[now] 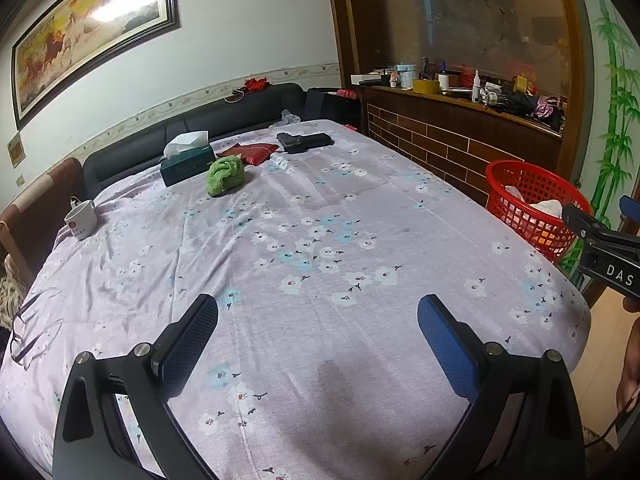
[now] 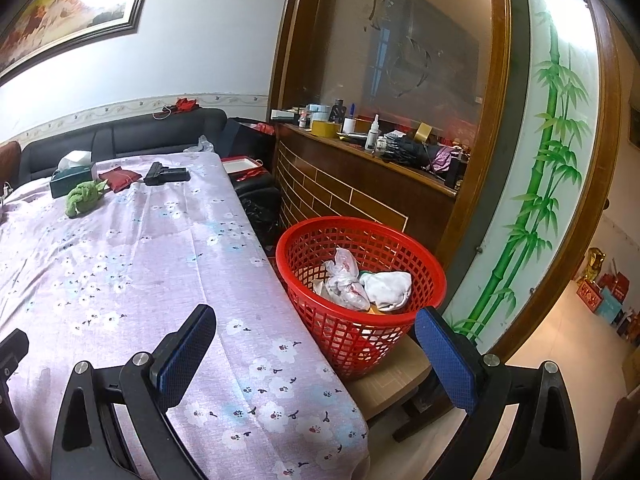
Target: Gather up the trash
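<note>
My left tool hangs over the near end of the table, its two fingers spread wide with nothing between them, and my right tool is just as wide apart and empty, straddling the table's right edge. The trash sits in the red basket, which stands on a low stool just beside the table's right side: a crumpled plastic bag and a white wad lie touching inside it. The flowered cloth between my tools and the far end is bare. At the far end, well apart from both tools, a green rag lies near a tissue box, with a red pouch behind them and a black gun-shaped thing to the right of that. A white cup stands at the far left edge, and a thin dark cord lies on the cloth at the near left. A dark sofa runs along the far side, and the wooden ledge on the right is crowded with bottles and tape rolls.
</note>
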Demonstrator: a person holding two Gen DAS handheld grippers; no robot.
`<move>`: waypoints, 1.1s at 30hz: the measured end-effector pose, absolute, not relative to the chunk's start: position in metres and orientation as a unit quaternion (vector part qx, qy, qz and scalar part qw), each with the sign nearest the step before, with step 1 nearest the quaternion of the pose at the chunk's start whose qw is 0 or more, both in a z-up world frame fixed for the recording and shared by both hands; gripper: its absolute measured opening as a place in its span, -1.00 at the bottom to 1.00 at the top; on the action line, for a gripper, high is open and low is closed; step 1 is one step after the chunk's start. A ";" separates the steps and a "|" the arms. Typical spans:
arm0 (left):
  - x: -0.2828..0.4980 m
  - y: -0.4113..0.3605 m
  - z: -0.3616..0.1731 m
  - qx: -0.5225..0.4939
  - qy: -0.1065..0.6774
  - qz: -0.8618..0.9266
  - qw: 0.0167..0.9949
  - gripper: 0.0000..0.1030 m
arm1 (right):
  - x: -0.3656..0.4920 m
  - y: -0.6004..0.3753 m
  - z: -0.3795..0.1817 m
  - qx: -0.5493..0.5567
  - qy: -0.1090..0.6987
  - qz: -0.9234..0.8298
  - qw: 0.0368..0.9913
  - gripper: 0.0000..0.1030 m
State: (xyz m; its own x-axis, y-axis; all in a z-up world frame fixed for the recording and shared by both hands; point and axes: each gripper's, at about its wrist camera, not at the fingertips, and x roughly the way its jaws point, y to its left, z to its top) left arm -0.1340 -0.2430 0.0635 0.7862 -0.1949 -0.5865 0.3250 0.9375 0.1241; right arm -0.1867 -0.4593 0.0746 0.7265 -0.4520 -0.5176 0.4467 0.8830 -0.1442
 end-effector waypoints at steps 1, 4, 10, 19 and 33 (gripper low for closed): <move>-0.134 -0.243 0.063 0.109 0.296 -0.138 0.939 0.93 | -0.187 -0.459 0.075 -0.004 0.280 -0.242 0.929 0.97; -0.134 -0.242 0.063 0.110 0.296 -0.138 0.939 0.93 | -0.187 -0.460 0.075 -0.005 0.280 -0.242 0.929 0.97; -0.134 -0.242 0.063 0.109 0.297 -0.138 0.939 0.93 | -0.186 -0.458 0.074 -0.006 0.281 -0.240 0.929 0.97; -0.109 -0.191 0.066 0.061 0.314 -0.110 0.941 0.93 | -0.165 -0.445 0.073 0.001 0.301 -0.204 0.932 0.99; -0.029 -0.005 0.024 -0.041 0.414 0.081 0.906 0.93 | -0.018 -0.284 0.027 -0.002 0.432 0.018 0.902 0.99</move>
